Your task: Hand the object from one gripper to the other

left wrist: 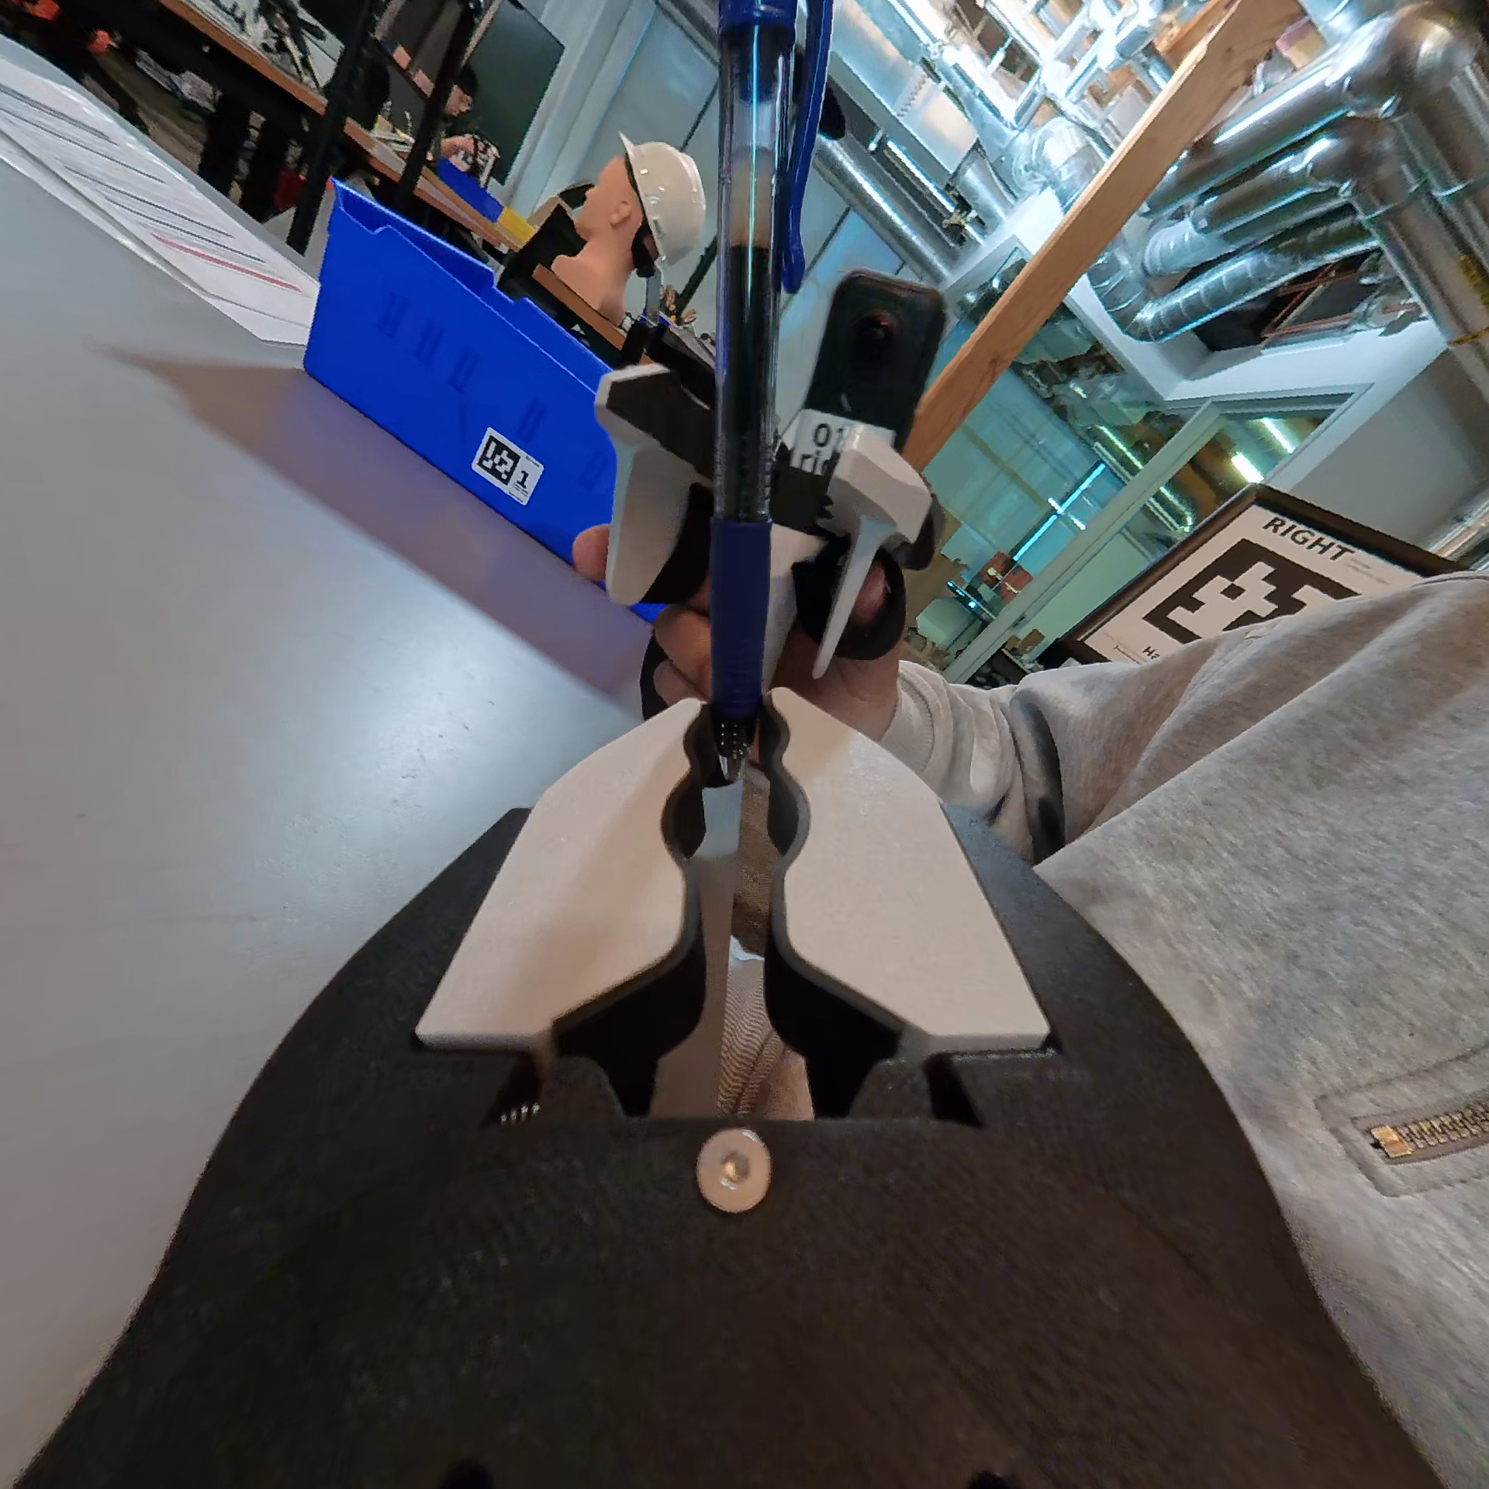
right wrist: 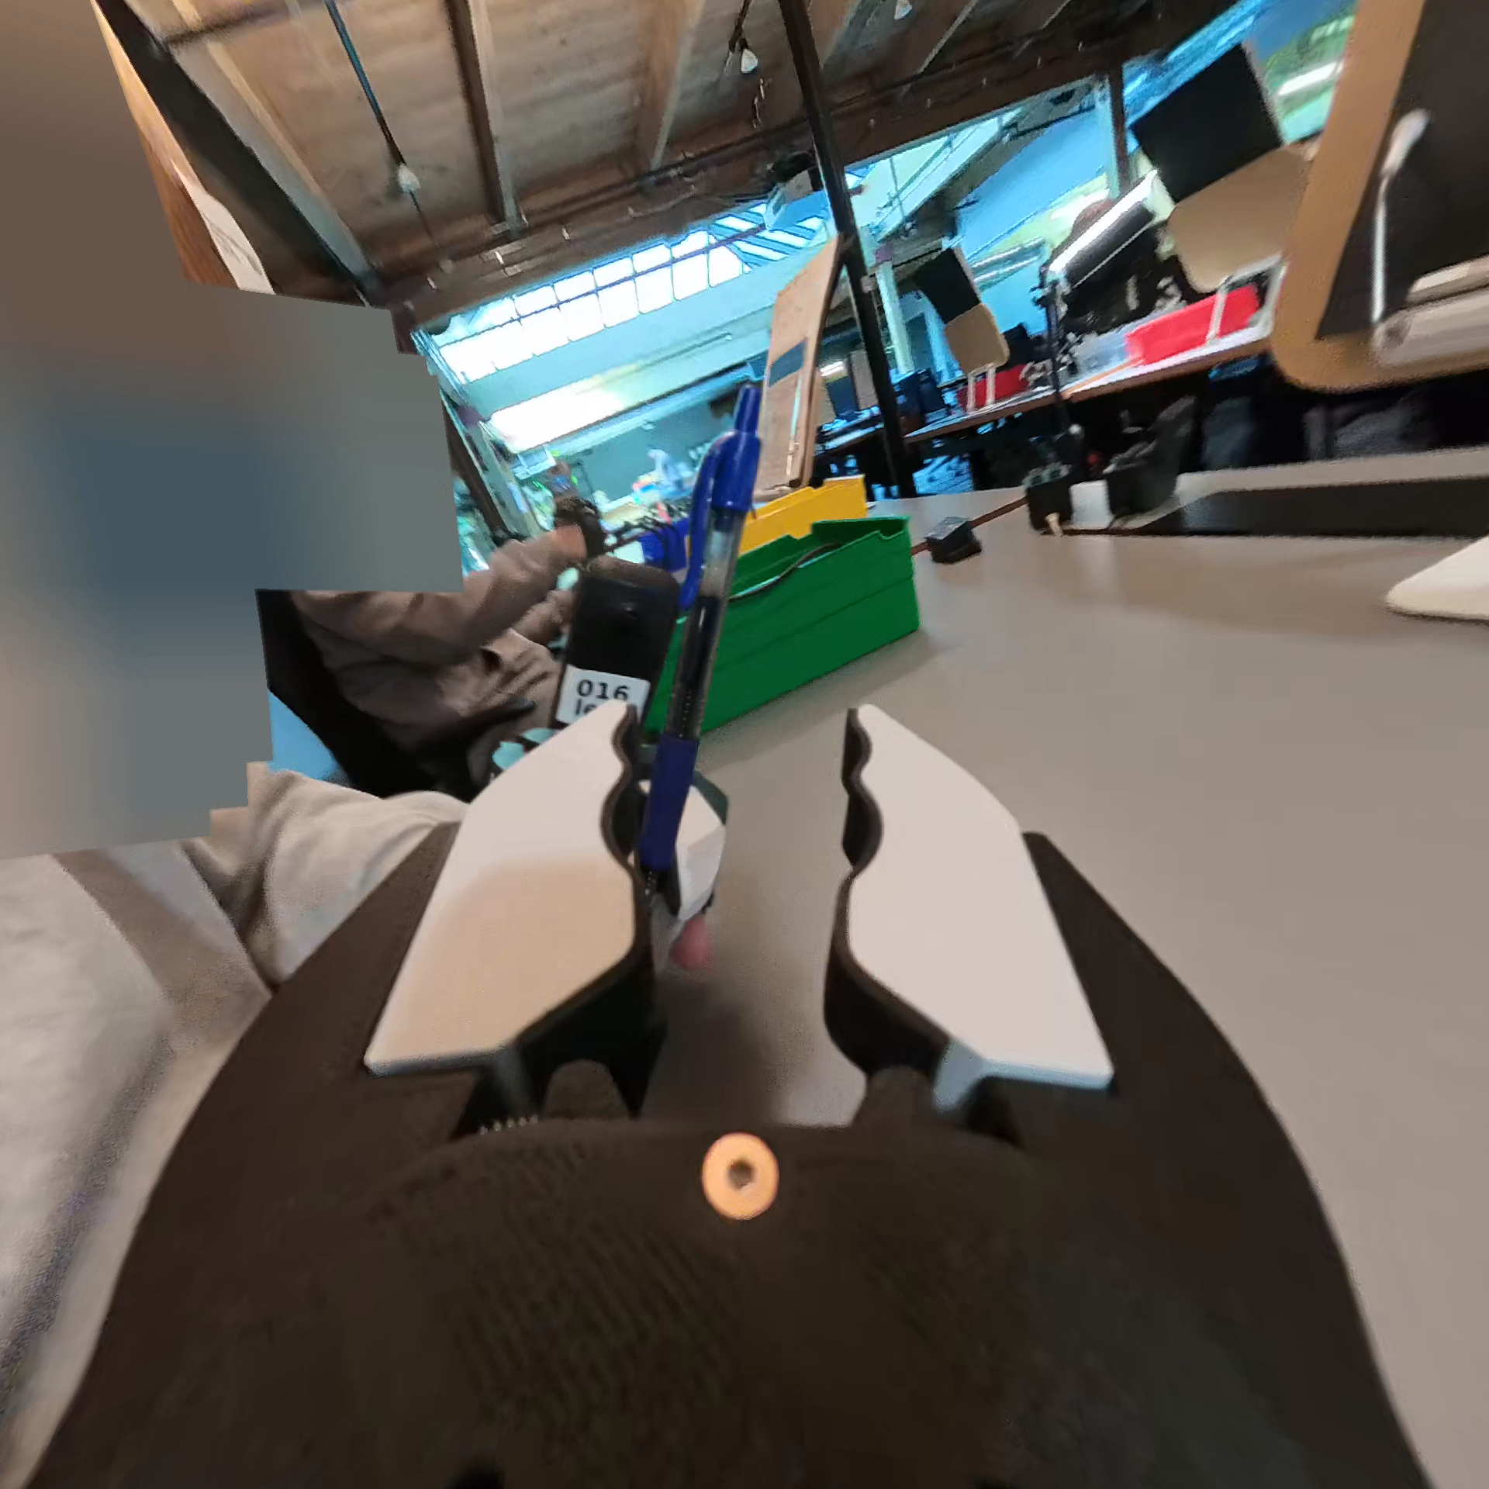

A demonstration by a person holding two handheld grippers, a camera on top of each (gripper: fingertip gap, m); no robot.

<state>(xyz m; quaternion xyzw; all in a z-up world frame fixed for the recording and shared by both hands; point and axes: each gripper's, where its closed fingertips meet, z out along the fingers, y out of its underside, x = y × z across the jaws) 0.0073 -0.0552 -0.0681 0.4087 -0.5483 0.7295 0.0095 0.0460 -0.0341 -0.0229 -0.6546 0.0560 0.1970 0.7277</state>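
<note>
A blue pen with a clear barrel [left wrist: 745,362] stands upright, tip down. My left gripper [left wrist: 735,725] is shut on the pen's tip end, just below the blue grip. My right gripper [left wrist: 749,580] faces it from behind, its jaws open on either side of the pen's grip. In the right wrist view the right gripper [right wrist: 737,749] is open and empty. There the pen [right wrist: 685,709] leans close to the inner face of its left finger [right wrist: 548,870]. The left gripper [right wrist: 693,882] holds the pen from below, mostly hidden behind that finger.
A blue bin [left wrist: 451,387] stands on the grey table [left wrist: 161,644] with a paper sheet [left wrist: 121,185] behind it. A green bin [right wrist: 806,620] and a yellow bin [right wrist: 806,508] stand further off. The person's grey sleeve [left wrist: 1209,806] fills the right side. There is about 6 cm between the tips of the two grippers.
</note>
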